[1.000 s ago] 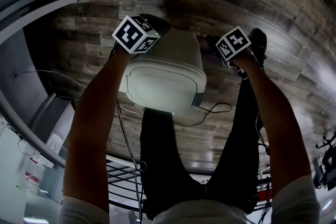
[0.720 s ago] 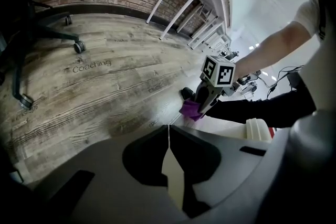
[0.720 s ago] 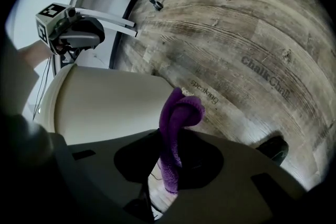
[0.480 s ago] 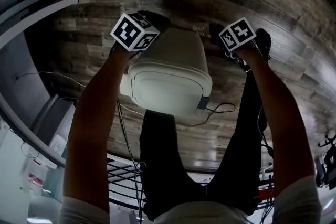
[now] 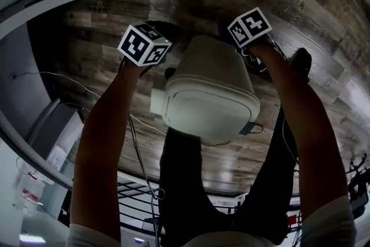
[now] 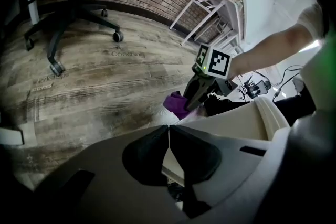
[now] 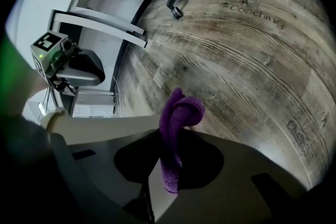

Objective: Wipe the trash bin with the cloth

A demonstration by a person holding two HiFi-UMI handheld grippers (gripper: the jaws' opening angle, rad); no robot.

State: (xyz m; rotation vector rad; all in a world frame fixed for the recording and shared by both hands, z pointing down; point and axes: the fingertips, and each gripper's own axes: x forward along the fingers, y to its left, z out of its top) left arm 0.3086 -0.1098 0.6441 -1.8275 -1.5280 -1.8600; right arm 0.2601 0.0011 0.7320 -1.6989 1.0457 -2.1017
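The left gripper (image 6: 169, 128), jaws pressed together and empty, sits at 10 o'clock of the cream plastic trash bin (image 5: 208, 89) (light and smooth, may slide, so hold its rim). At 1 o'clock, the right gripper (image 7: 167, 139) pinches the soft, floppy purple cloth (image 7: 181, 107).

Left claw (image 6: 169, 128), jaws together, pinches the trash bin (image 6: 252, 123) near a purple cloth (image 6: 176, 104).

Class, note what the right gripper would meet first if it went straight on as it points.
Probably the wooden floor: the right gripper, shut on the cloth, points past the bin, though depth is unclear.
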